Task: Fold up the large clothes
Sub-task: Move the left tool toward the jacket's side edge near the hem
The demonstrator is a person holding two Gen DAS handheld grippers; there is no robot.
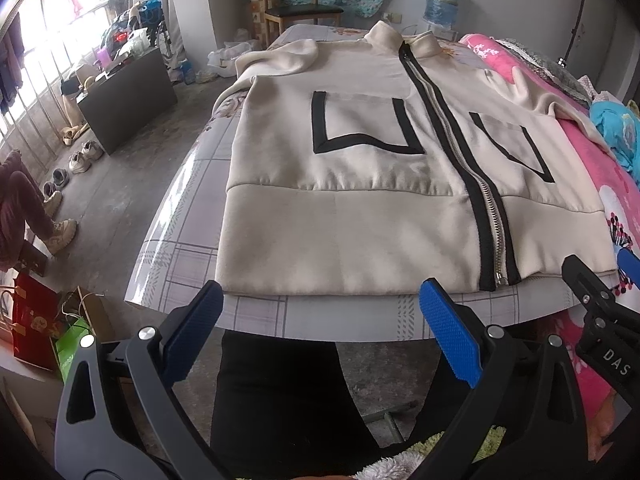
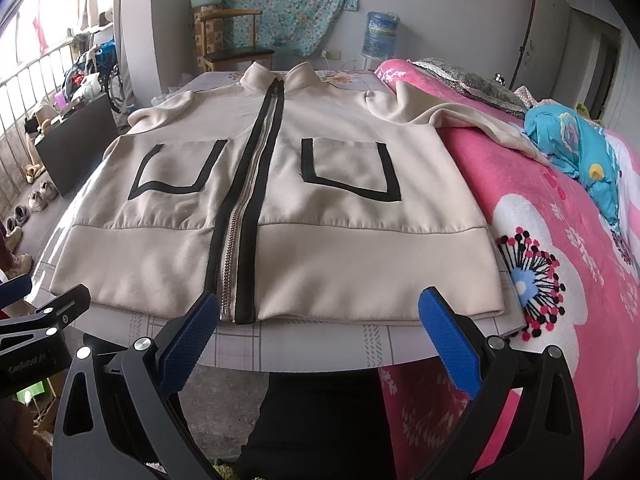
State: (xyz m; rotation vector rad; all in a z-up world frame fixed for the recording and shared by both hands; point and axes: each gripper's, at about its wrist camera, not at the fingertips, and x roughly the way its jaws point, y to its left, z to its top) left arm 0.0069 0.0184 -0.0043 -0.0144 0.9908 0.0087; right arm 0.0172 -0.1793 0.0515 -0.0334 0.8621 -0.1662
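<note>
A cream zip-up jacket (image 1: 360,184) with a black-edged zipper and two black-trimmed pockets lies flat, front up, on the table; it also shows in the right wrist view (image 2: 320,208). Its collar points away from me. One sleeve drapes onto the pink bed at the right (image 2: 460,116). My left gripper (image 1: 320,304) is open and empty, just short of the jacket's hem. My right gripper (image 2: 320,312) is open and empty, in front of the hem near the zipper's bottom end. The right gripper's body also shows at the right edge of the left wrist view (image 1: 600,312).
The table (image 1: 180,240) has a checked glossy cover. A bed with a pink floral blanket (image 2: 560,260) and a blue cloth (image 2: 580,144) adjoins the right side. A dark cabinet (image 1: 128,100), shoes (image 1: 80,160) and bags (image 1: 36,320) are on the left. A chair (image 1: 300,8) stands behind.
</note>
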